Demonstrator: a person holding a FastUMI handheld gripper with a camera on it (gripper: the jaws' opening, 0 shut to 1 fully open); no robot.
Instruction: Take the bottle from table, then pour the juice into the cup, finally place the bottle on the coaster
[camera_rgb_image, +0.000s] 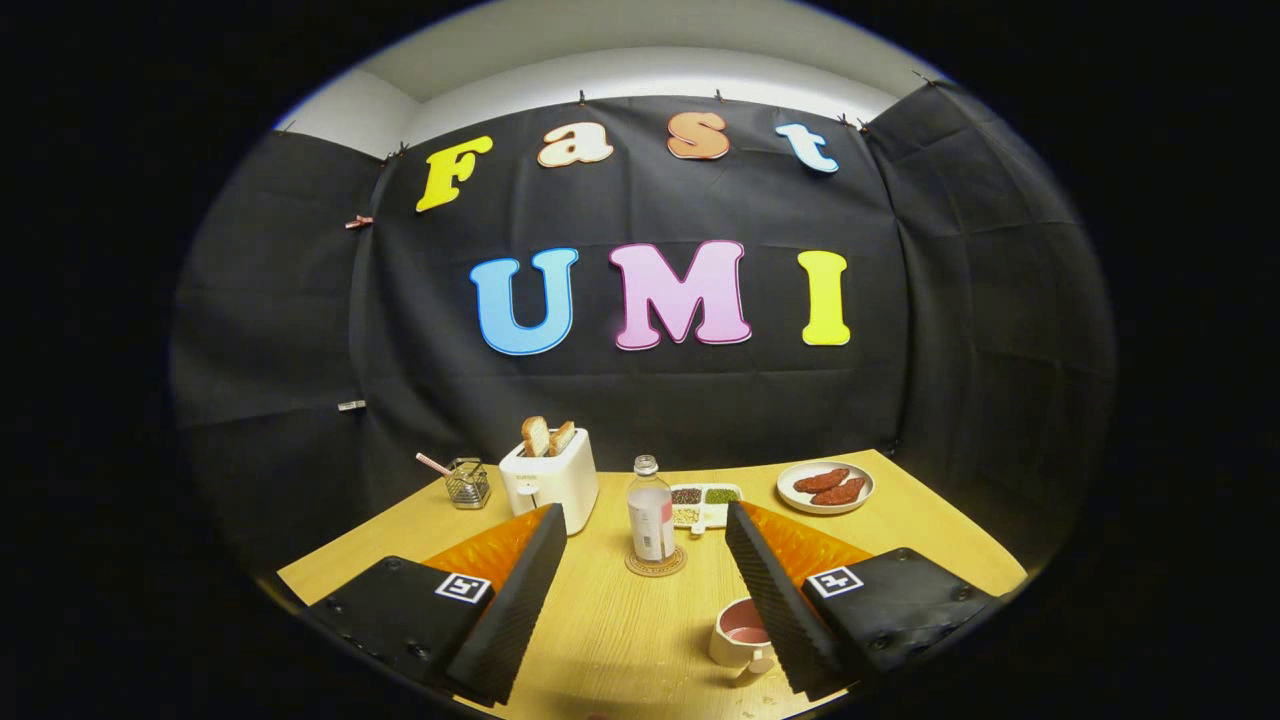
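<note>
A black cloth wall hangs in folds behind a pale wood-grain worktop, clipped along its top edge beneath a white ceiling lit from above. The cloth wraps round the sides as well, closing the booth on three sides of the worktop.

The jaws stand wide open and hold nothing, one finger to the left of the bottle and the other to its right, both drawn back from it and not touching it.

The bottle, clear with a pale label and its cap on, stands upright on a round coaster ahead of the open jaws, in the gap between them. Left of the bottle sits a white toaster with two slices of toast standing up out of its slots. Further left of the bottle, beyond the toaster, is a small wire basket with a pink straw leaning out of it.

Right of the bottle and further back lies a plate carrying two reddish-brown sausages. Just behind the bottle rests a small white divided dish of dark, green and pale grains. Nearer than the bottle and to its right, a white cup with pink liquid inside sits against the right finger, partly hidden by it.
</note>
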